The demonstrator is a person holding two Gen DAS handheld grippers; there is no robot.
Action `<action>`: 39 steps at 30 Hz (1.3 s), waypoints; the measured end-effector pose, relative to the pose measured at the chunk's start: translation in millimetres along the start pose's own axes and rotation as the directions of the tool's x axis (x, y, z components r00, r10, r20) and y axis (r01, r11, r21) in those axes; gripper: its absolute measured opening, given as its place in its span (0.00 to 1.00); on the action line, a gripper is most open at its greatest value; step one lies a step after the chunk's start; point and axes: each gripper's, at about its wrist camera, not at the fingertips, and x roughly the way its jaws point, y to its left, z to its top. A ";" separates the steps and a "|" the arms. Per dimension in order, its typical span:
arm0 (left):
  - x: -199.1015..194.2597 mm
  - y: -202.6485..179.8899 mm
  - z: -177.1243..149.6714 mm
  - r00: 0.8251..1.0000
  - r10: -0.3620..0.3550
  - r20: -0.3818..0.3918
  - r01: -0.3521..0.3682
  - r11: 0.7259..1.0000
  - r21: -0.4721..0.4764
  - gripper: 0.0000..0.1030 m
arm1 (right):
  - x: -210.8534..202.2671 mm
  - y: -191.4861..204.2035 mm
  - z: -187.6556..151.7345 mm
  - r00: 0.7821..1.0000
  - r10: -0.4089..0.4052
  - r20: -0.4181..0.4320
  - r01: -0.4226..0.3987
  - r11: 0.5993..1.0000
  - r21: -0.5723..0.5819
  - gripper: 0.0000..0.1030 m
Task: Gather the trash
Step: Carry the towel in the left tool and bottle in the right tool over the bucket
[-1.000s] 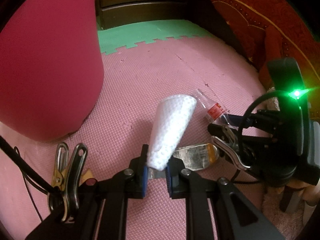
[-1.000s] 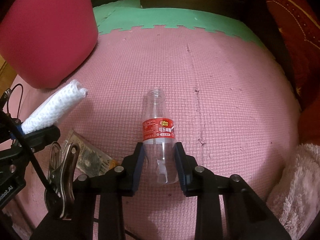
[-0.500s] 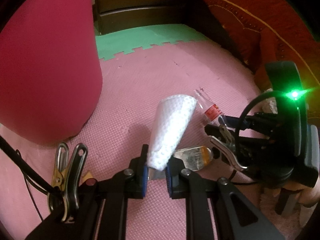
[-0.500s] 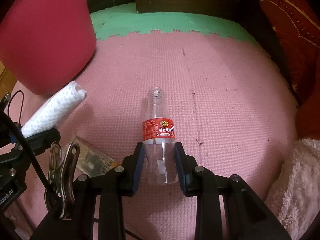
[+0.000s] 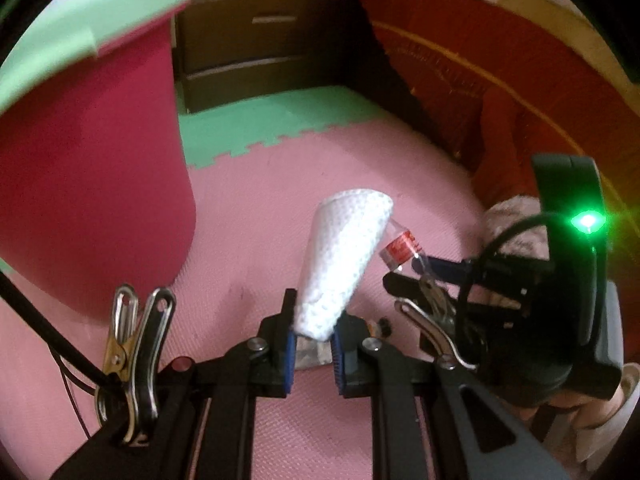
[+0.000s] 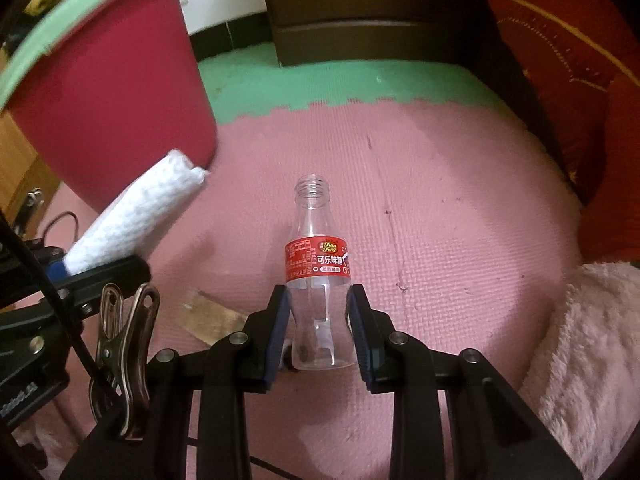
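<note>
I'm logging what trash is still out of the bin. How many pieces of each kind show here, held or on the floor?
Rolled white paper towel, held in the left hand-held gripper: 1
Clear plastic bottle with red label, held in the right hand-held gripper: 1
Flat wrapper on the pink mat: 1
Total: 3
</note>
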 end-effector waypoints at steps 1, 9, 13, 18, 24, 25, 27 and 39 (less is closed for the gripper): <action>-6.9 -0.7 1.9 1.000 -0.007 0.018 0.007 1.000 0.001 0.14 | -9.1 0.7 -0.4 1.000 0.007 0.019 -0.007 1.000 0.015 0.30; -61.4 4.3 14.3 0.987 -0.018 0.161 0.023 0.999 -0.028 0.14 | -56.5 8.6 -2.1 0.995 0.015 0.101 -0.028 0.991 0.127 0.30; -83.2 14.2 22.0 0.978 0.002 0.210 0.011 0.998 -0.063 0.14 | -79.8 19.8 -5.7 0.992 0.002 0.130 -0.021 0.988 0.150 0.30; -109.8 32.1 30.6 0.964 0.040 0.262 -0.012 0.994 -0.109 0.14 | -102.1 31.2 -2.1 0.987 0.018 0.162 -0.046 0.984 0.173 0.30; -136.6 54.6 36.7 0.942 0.100 0.320 -0.049 0.985 -0.164 0.14 | -120.3 52.9 10.6 0.981 0.014 0.192 -0.041 0.990 0.138 0.30; -139.0 58.7 37.8 0.939 0.107 0.327 -0.051 0.984 -0.173 0.14 | -124.6 57.9 12.8 0.979 0.015 0.201 -0.042 0.990 0.132 0.30; -144.2 68.0 39.8 0.934 0.122 0.336 -0.059 0.980 -0.192 0.14 | -132.4 67.5 16.9 0.976 0.021 0.219 -0.049 0.991 0.125 0.30; -170.1 125.3 66.5 0.909 0.219 0.354 -0.111 0.947 -0.301 0.14 | -154.1 114.2 41.7 0.964 0.036 0.265 -0.044 0.999 0.025 0.30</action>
